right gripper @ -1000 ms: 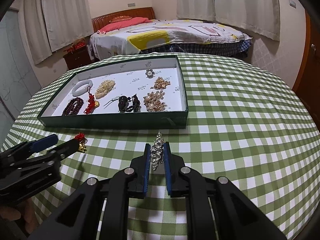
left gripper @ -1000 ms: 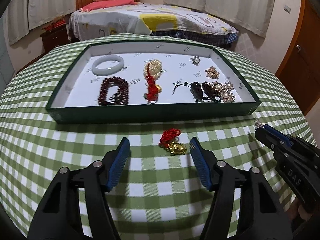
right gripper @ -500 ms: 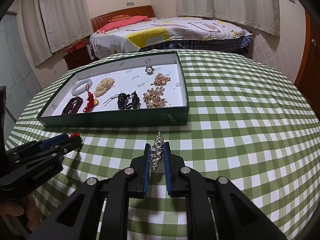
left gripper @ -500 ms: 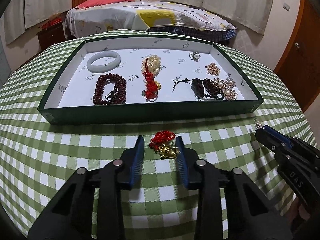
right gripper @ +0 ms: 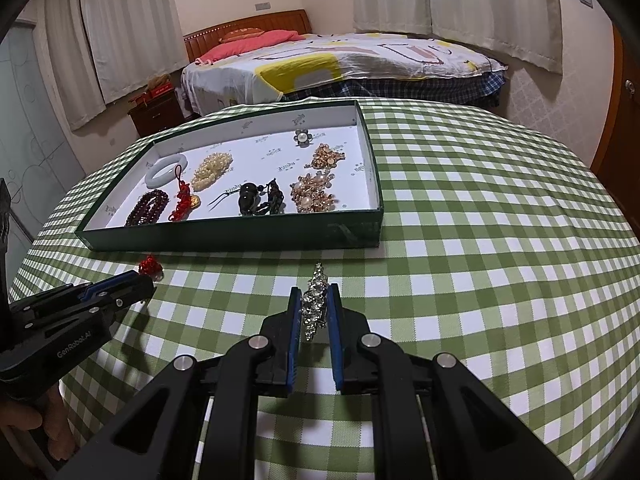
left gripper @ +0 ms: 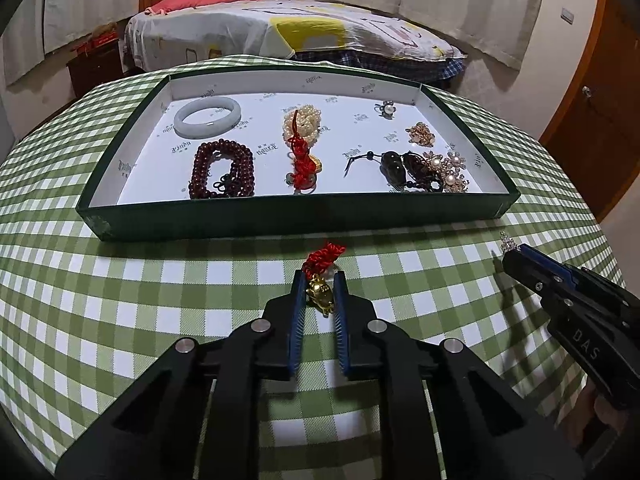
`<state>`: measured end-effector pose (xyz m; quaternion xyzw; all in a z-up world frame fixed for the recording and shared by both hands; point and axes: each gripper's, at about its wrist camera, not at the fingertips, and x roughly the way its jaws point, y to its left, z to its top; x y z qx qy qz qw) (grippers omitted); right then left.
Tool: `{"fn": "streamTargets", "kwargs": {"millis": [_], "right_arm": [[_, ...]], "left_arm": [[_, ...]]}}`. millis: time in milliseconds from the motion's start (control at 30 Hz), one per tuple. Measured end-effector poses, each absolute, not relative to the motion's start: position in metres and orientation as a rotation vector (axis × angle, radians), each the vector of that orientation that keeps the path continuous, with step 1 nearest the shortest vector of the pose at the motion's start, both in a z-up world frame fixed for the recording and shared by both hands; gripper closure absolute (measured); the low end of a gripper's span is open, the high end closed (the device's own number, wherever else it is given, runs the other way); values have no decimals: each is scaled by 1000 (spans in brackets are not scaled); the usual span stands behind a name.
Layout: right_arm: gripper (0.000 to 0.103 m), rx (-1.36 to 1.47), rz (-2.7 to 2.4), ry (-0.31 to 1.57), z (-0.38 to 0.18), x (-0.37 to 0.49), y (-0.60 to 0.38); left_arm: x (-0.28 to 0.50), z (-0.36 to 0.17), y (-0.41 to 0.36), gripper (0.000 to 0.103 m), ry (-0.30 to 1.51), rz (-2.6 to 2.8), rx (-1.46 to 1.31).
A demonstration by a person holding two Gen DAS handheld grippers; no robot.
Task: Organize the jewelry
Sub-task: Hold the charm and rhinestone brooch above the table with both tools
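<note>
Gold and red right between the blue pads: the left gripper [left gripper: 318,280] has just been closing and its jaws now pinch the gold charm [left gripper: 320,295], with the charm's red knot [left gripper: 323,256] poking out past the fingertips onto the green checked tablecloth [left gripper: 120,300]. Straight ahead of that gripper, just beyond the knot, sits the green tray [left gripper: 280,220], white-lined and already carrying a pale bangle [left gripper: 207,122], a dark red bead bracelet [left gripper: 222,174], a pearl cluster [left gripper: 301,125] with a red tassel piece [left gripper: 301,162] in front of it, a dark carved pendant [left gripper: 404,168] and pearl flower brooches [left gripper: 448,170].

Over on the right, the right gripper [right gripper: 315,304] is squeezed nearly closed on a rhinestone brooch [right gripper: 314,306], which stands upright between the pads, its sparkling tip rising above the fingertips. From this gripper the tray lies ahead and to the left, near edge close by. The left gripper shows low at the left of this view, red knot at its tip, and a bit of the person's hand [right gripper: 24,428] shows beneath it. Both tools point down at the cloth, side by side, apart from each other.
</note>
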<state>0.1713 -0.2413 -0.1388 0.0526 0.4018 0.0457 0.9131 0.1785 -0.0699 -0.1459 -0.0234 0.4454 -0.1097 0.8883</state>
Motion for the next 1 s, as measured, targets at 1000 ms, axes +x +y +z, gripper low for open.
{"fn": "streamTargets", "kwargs": {"millis": [1000], "right_arm": [[89, 106, 103, 824, -139, 169, -236]], "left_arm": [[174, -142, -68, 94, 904, -234, -41]]}}
